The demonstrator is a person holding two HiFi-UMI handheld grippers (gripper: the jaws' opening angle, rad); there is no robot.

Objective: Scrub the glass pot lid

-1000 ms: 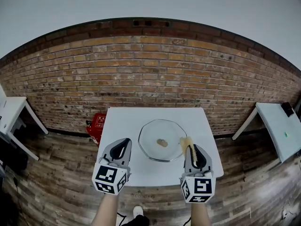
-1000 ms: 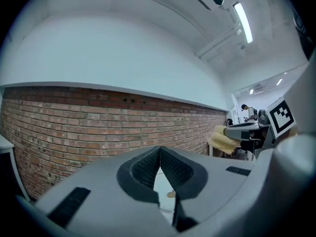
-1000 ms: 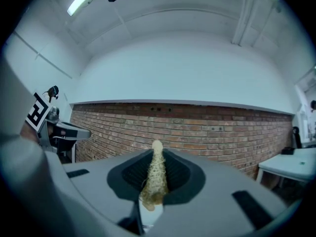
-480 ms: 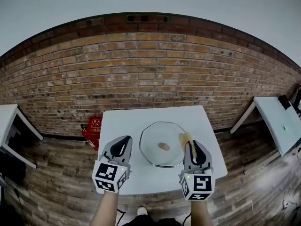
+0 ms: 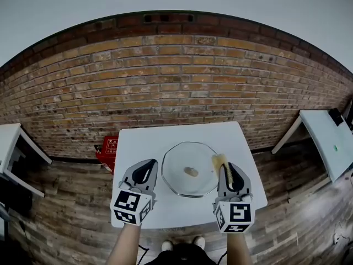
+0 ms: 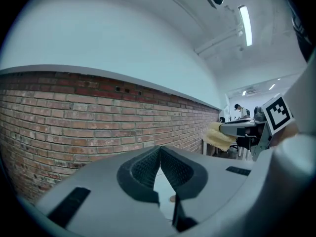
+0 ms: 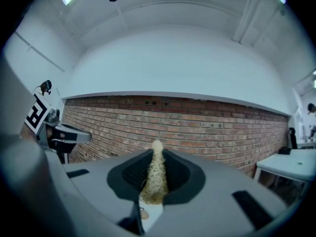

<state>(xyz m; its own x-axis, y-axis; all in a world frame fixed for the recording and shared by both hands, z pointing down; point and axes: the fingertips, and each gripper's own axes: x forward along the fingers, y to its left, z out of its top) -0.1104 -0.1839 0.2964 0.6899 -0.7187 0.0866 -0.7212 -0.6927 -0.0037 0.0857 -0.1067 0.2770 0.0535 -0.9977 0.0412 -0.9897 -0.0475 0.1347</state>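
1. Two pairs of jaws are telling the story: the left gripper [image 6: 159, 153] is holding its pads together on nothing, while the right gripper [image 7: 157, 154] is clamping a straw-coloured scrubber [image 7: 154, 181].
2. The scrubber is hanging by the three o'clock rim of the glass pot lid [image 5: 182, 184]; whether they are touching is unclear.
3. The lid is lying knob-up at the middle of the white table [image 5: 160, 142], with the left gripper waiting at its nine o'clock. Scrubbing is apparently yet to begin.

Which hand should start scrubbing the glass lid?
Right. The right gripper is shut on the yellow scrubber, whose tip is close by the rim of the glass lid. The left gripper is shut with nothing in it.
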